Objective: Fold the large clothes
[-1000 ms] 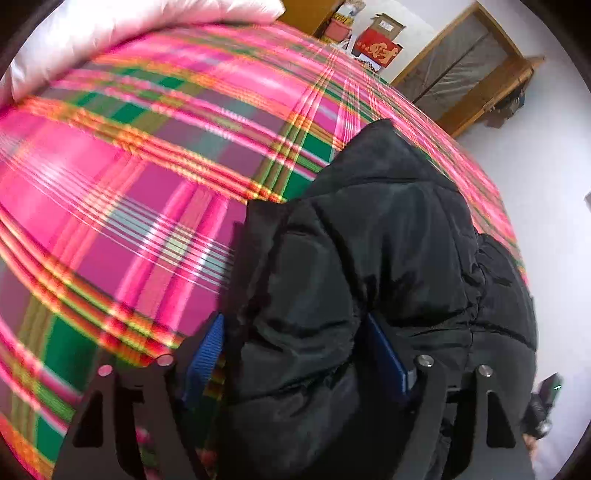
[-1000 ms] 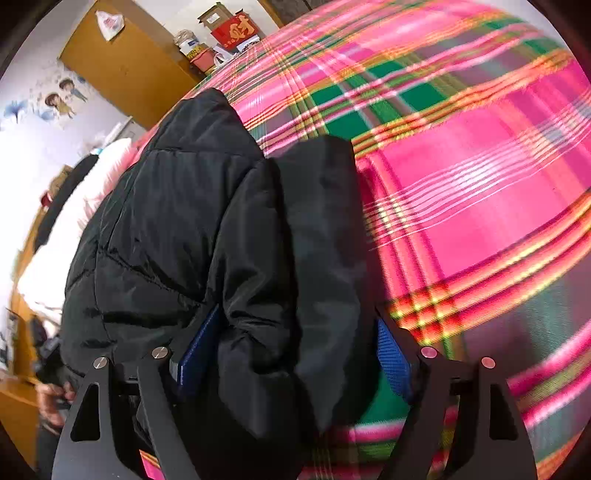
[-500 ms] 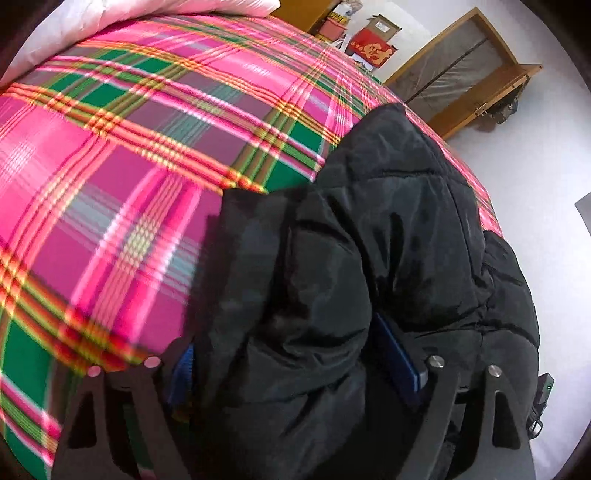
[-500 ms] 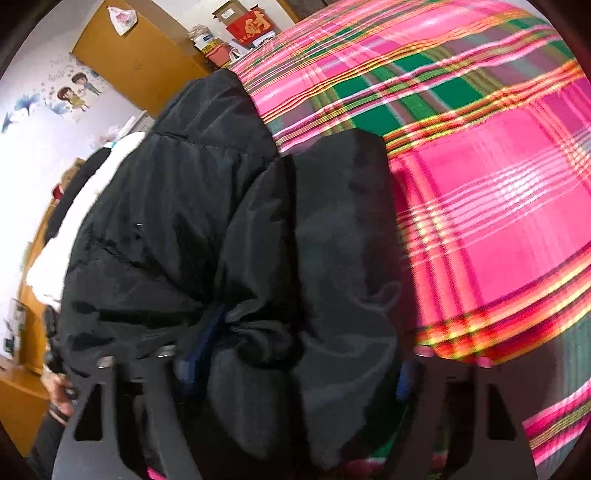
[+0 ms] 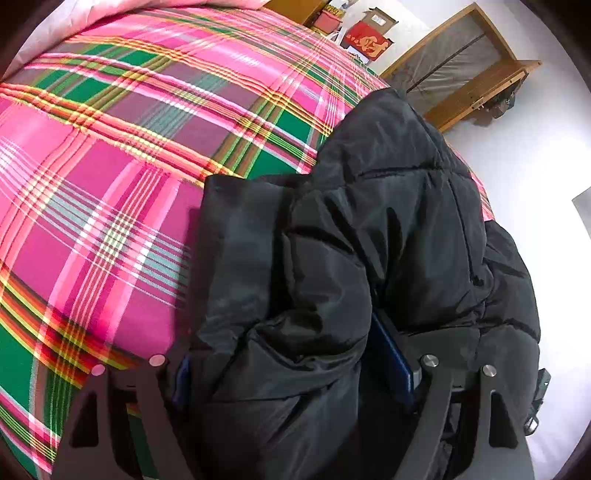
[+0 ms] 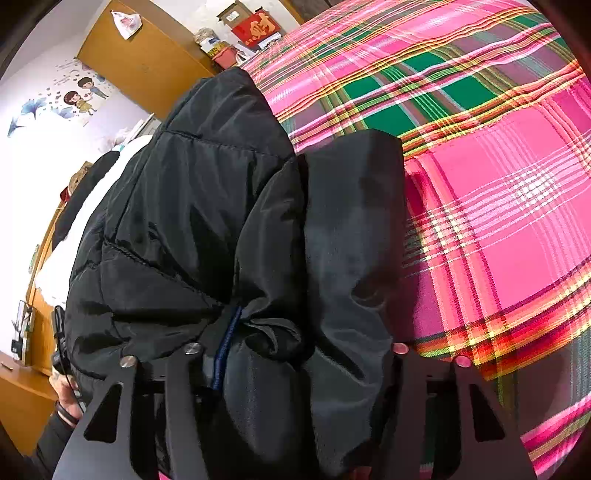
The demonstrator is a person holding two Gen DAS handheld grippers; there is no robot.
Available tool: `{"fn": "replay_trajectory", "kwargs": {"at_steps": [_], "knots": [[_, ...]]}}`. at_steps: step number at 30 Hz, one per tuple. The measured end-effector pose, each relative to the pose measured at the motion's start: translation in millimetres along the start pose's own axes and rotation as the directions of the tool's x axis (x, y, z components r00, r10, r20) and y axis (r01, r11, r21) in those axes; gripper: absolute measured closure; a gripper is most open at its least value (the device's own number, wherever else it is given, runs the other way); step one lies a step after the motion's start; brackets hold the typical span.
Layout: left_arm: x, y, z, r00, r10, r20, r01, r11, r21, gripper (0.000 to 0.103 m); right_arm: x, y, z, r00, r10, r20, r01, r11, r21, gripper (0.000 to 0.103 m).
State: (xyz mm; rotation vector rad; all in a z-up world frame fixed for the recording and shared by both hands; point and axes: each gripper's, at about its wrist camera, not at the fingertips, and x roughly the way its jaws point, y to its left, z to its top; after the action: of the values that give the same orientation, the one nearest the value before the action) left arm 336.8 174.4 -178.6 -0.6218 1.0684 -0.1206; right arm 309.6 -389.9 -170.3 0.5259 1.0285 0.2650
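Observation:
A black puffer jacket (image 5: 369,236) lies bunched on a pink and green plaid bedspread (image 5: 122,155). My left gripper (image 5: 291,373) is shut on a thick fold of the jacket, its blue pads pressed into the fabric on both sides. In the right wrist view the same jacket (image 6: 221,229) fills the left and middle of the frame. My right gripper (image 6: 299,354) is shut on another thick fold of it. A flat dark flap of the jacket (image 6: 354,229) hangs over toward the bedspread (image 6: 498,192).
A wooden wardrobe (image 6: 140,62) and a red box (image 6: 255,26) stand beyond the bed. A wooden frame (image 5: 461,62) leans on the white wall. A pale pillow (image 5: 110,14) lies at the bed's far edge. The person's hand (image 6: 66,402) shows low left.
Both grippers have moved forward over the bed with the jacket, which now fills more of each view. The folds sit deeper between the fingers.

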Motion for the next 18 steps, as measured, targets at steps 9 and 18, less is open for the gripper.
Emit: {"fn": "replay_trajectory", "kwargs": {"at_steps": [9, 18], "knots": [[-11.7, 9.1, -1.6, 0.999, -0.016, 0.028, 0.015, 1.000, 0.027, 0.048, -1.2, 9.0, 1.9, 1.000, -0.018, 0.017, 0.019, 1.000, -0.012, 0.062], [-58.6, -21.5, -7.9, 0.987, 0.044, 0.156, -0.060, 0.993, 0.103, 0.078, -33.7, 30.3, 3.4, 0.997, -0.058, 0.059, 0.061, 0.997, -0.046, 0.078]]}}
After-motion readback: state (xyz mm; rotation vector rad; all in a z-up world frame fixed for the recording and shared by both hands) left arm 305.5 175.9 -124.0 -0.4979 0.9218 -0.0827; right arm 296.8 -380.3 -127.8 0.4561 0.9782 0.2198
